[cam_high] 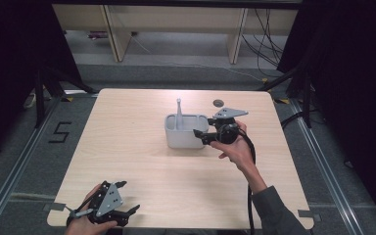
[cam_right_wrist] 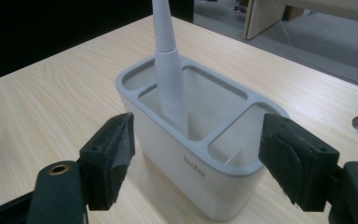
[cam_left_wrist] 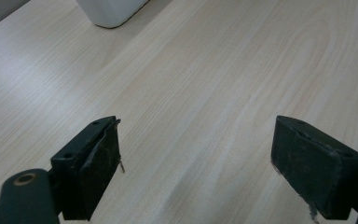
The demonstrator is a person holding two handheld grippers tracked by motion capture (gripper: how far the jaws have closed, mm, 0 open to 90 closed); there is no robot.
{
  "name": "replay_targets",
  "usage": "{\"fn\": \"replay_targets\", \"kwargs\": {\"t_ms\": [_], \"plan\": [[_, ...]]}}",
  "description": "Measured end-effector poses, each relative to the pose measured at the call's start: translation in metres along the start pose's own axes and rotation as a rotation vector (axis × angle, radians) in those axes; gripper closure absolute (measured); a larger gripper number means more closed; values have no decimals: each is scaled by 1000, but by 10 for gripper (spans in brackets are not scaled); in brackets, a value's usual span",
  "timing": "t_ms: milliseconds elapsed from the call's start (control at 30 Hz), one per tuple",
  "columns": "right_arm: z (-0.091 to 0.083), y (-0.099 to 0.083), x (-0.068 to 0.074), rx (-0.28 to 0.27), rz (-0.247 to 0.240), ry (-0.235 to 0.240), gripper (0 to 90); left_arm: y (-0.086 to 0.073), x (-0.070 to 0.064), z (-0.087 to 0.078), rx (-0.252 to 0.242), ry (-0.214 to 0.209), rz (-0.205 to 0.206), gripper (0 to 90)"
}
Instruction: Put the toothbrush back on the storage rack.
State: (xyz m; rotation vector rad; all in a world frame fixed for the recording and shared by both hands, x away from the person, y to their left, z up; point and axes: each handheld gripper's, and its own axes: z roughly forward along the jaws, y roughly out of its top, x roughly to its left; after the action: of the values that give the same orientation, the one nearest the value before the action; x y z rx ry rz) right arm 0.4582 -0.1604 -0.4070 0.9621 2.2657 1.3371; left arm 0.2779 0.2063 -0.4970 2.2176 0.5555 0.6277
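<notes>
High view: right hand-held gripper [cam_high: 201,135] hovering at centre frame, just beside the right end of the white caddy [cam_high: 186,130] sitting mid-worktop [cam_high: 127,161]. White tapered handle [cam_high: 179,111] standing upright in the caddy's wide middle compartment. Right gripper view: jaws spread apart, flanking the caddy's near end, pads [cam_right_wrist: 116,149] not touching the wall, nothing clamped. Small end compartment nearest the gripper looking empty; contents below the rim hard to tell. Left hand-held gripper [cam_high: 127,198] idling at lower left of frame near the worktop edge, jaws apart over bare wood, well apart from the caddy. Likely step: lining up on the caddy or the handle, grasp not yet made. Next move probably needing a short advance, centring on the target, then closing without tipping the caddy.
</notes>
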Motion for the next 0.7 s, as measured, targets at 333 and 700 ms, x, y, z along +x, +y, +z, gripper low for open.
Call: {"fn": "replay_targets", "kwargs": {"t_ms": [333,700], "plan": [[-14,-10,5,26,16,7,257,0,0,0,-5,1,-6,150],[-24,-20,6,33,-14,1,248,0,0,0,-3,3,0,150]]}}
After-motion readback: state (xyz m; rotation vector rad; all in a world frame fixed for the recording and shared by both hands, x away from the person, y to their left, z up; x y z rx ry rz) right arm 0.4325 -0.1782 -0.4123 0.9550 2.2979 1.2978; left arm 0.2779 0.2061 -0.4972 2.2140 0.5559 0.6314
